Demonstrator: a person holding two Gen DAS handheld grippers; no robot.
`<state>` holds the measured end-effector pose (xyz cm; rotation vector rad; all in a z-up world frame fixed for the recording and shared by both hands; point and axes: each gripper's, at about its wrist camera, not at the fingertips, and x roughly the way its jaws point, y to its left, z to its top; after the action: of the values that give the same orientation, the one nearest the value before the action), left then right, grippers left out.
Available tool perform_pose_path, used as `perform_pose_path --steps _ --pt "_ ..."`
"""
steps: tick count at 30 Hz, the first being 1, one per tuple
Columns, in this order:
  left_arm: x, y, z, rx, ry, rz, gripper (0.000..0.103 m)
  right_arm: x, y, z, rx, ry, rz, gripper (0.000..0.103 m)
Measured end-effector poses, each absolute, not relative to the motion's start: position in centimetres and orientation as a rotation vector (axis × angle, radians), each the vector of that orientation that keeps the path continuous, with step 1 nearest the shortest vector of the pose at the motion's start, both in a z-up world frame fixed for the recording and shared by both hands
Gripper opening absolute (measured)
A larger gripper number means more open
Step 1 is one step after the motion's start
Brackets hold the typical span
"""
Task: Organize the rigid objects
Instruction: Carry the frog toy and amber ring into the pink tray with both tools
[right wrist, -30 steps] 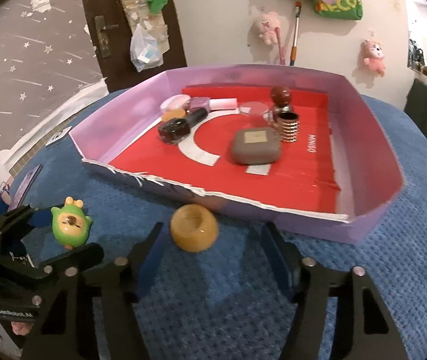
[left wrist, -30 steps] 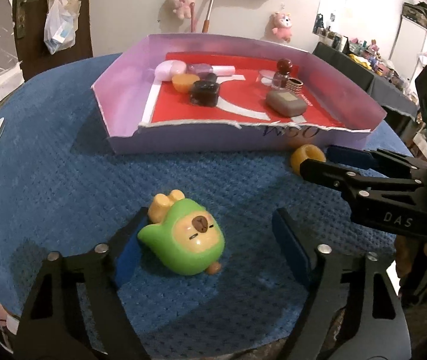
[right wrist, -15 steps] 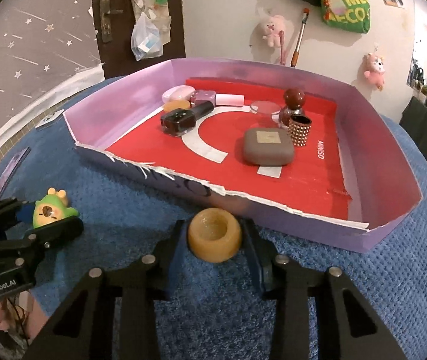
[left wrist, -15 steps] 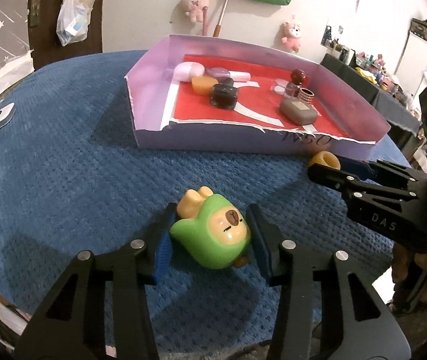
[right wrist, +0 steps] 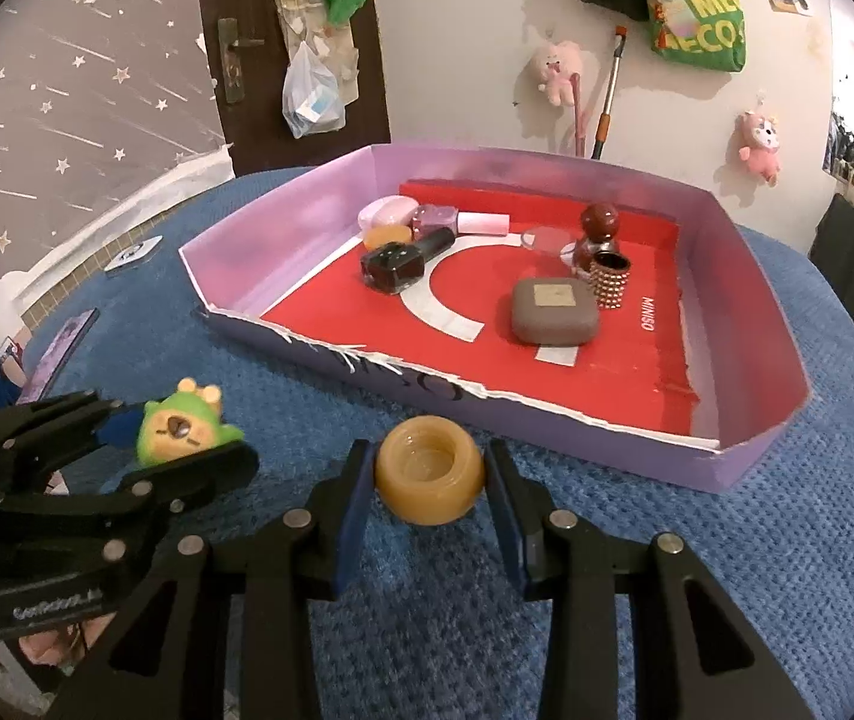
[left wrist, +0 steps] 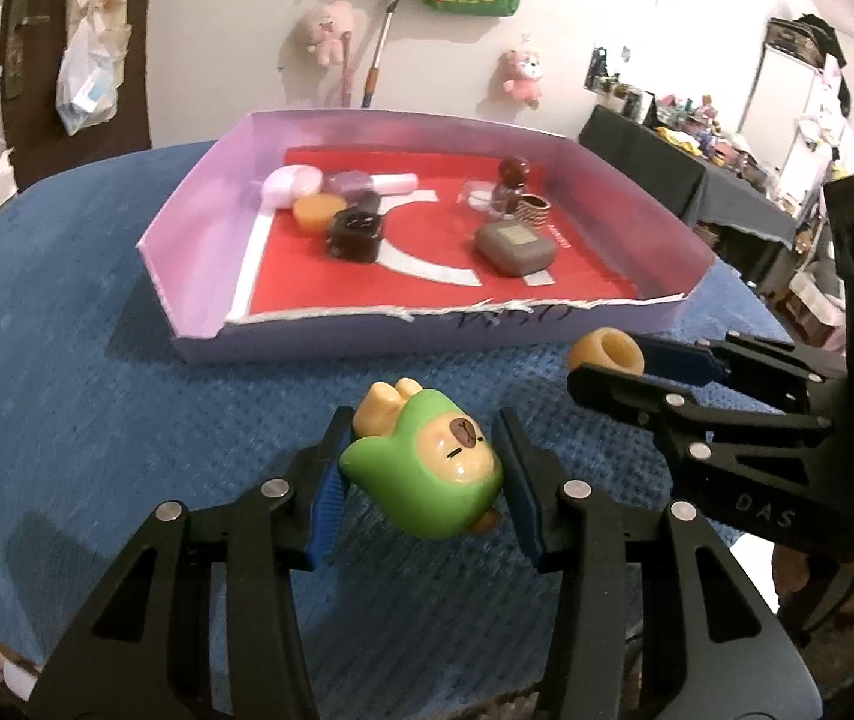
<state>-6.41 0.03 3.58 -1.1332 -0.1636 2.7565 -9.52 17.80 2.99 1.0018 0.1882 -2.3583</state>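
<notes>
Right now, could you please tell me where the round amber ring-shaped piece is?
The round amber ring-shaped piece sits clamped in the right hand-held gripper, over the blue textured cloth just before the purple tray's torn front wall.

Home bedroom: wall-hung plush toys point(right wrist: 557, 69)

Black left gripper point(left wrist: 421, 480), blue pads point(left wrist: 325, 501), silver screws

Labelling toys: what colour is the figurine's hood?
Green hood, tan face; clearest in the left wrist view.
</notes>
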Motion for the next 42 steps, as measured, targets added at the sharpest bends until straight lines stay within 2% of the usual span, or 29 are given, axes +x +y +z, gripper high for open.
perform_pose_path --steps 24,33,42 --pt "-12.4 -0.1 8.5 -1.019 -0.105 2.734 0.044 -10.8 20.2 7.4 0.911 0.065 -2.337 0.04" --pt "-15.6 0.1 6.5 -1.122 -0.103 2.681 0.044 -14.0 20.4 7.4 0.935 0.068 -2.346 0.04" --pt "-17.4 0.2 4.5 -1.217 -0.119 2.618 0.044 -17.3 20.2 4.9 1.061 0.066 -2.299 0.04"
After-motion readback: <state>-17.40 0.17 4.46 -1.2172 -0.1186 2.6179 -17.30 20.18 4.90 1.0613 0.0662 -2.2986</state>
